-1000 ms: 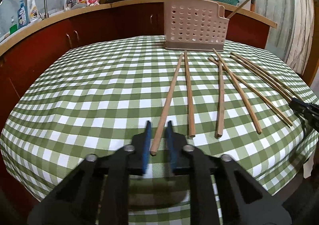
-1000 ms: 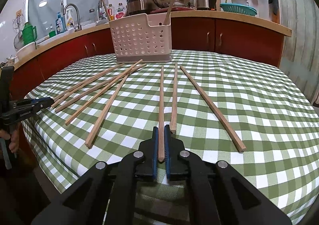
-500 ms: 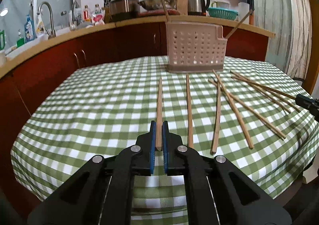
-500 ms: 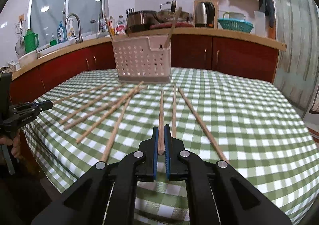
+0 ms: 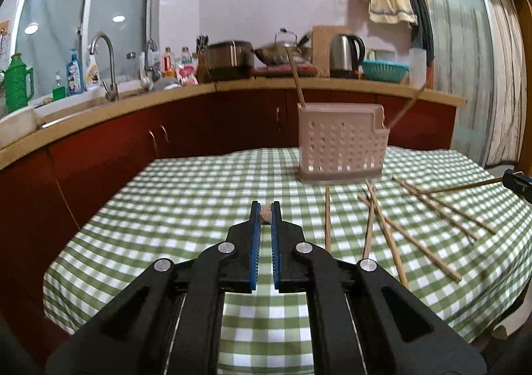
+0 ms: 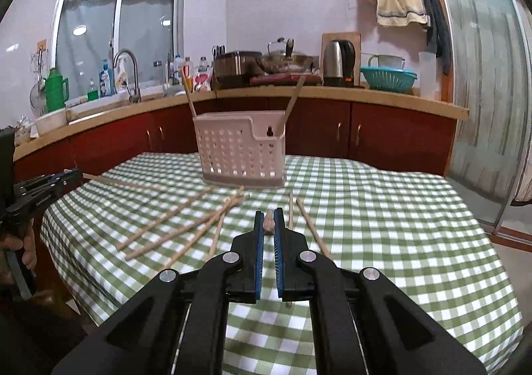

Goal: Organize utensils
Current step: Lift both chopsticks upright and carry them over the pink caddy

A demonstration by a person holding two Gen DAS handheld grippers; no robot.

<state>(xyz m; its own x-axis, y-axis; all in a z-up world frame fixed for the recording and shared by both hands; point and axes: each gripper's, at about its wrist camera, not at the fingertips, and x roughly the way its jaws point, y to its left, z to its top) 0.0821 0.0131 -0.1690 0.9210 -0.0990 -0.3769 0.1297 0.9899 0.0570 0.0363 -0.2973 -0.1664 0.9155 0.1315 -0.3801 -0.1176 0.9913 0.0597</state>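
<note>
Now both hand-held grippers, left (image 5: 266,208) and right (image 6: 269,217), clamped on one chopstick (image 5: 266,211) end each.
Risk: pivoting in the end-only grip, missing the basket (image 6: 241,149), dropping onto the counter (image 6: 382,208).

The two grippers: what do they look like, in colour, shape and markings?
Both the left gripper and the right gripper have black angular linkage arms with round silver pivot bolts. The jaws are lined with thin, ribbed blue pads. Seen from the right wrist view, the left gripper carries small white lettering, too small to read.
</note>
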